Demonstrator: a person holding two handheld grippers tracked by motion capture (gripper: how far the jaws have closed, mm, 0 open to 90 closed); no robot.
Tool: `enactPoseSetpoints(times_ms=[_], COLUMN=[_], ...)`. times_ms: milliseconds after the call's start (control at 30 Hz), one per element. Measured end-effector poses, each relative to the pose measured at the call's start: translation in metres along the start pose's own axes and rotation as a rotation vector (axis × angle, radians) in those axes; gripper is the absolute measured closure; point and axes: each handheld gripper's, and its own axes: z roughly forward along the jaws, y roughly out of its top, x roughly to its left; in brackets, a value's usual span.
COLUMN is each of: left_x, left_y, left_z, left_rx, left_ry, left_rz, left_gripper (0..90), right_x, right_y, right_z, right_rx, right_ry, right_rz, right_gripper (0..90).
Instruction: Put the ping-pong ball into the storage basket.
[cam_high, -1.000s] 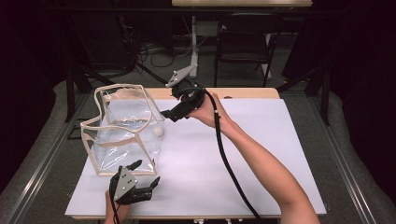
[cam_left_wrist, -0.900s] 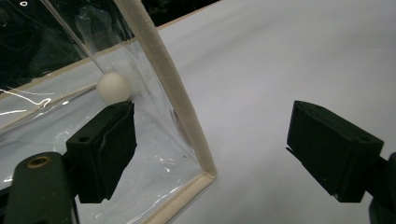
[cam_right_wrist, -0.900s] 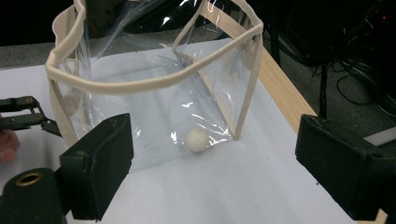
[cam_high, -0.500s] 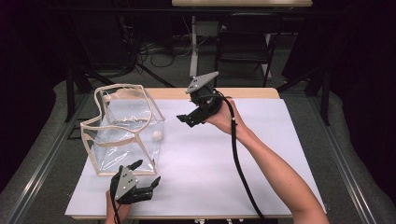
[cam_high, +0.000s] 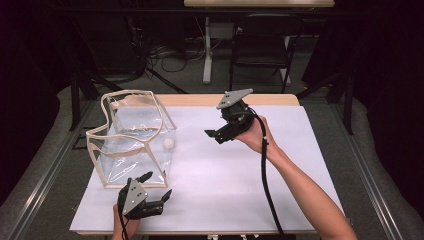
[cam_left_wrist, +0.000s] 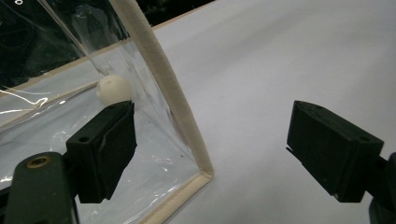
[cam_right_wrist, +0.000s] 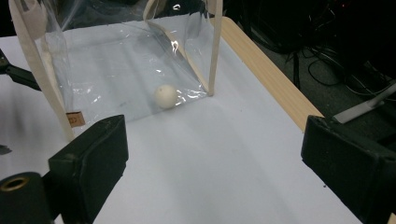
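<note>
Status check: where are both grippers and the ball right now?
Left gripper open at bag's near corner. Right gripper open, empty, above the table. Ball inside bag. Bag wall between ball and right gripper.

— Where am I looking from up top?
— My high view sits above the near edge of the table (cam_high: 280, 200), facing forward and down, far enough to take in the whole clear bag (cam_high: 132, 137).
— And the gripper cameras?
— My left gripper view sits almost against the bag's near corner (cam_left_wrist: 187, 135), low and close. My right gripper view faces the bag (cam_right_wrist: 126, 60) from farther off across the table. All three share the bag and the white ball (cam_right_wrist: 166, 96) beside it.
</note>
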Motion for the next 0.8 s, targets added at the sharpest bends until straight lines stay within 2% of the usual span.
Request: enactPoseSetpoints(times_ms=[100, 267, 467, 800], left_x=[0.000, -0.004, -0.001, -0.001], left_y=[0.000, 0.001, -0.001, -0.001], left_z=[0.000, -0.002, -0.004, -0.004], left_rx=[-0.004, -0.001, -0.007, -0.003], left_ry=[0.006, 0.005, 0.021, 0.016], left_rz=[-0.017, 0.010, -0.011, -0.010], left_gripper=[16.0, 16.0, 16.0, 16.0], right_x=[0.003, 0.007, 0.011, 0.013], right_y=[-0.007, -0.019, -0.032, -0.054], right_z=[-0.004, -0.012, -0.022, -0.035], right_rx=[0.006, -0.009, -0.037, -0.058], right_ry=[-0.014, -0.029, -0.046, -0.094], right_rz=[-0.005, 0.004, 0.015, 0.021], right_gripper=[7.0, 6.9, 6.9, 6.9])
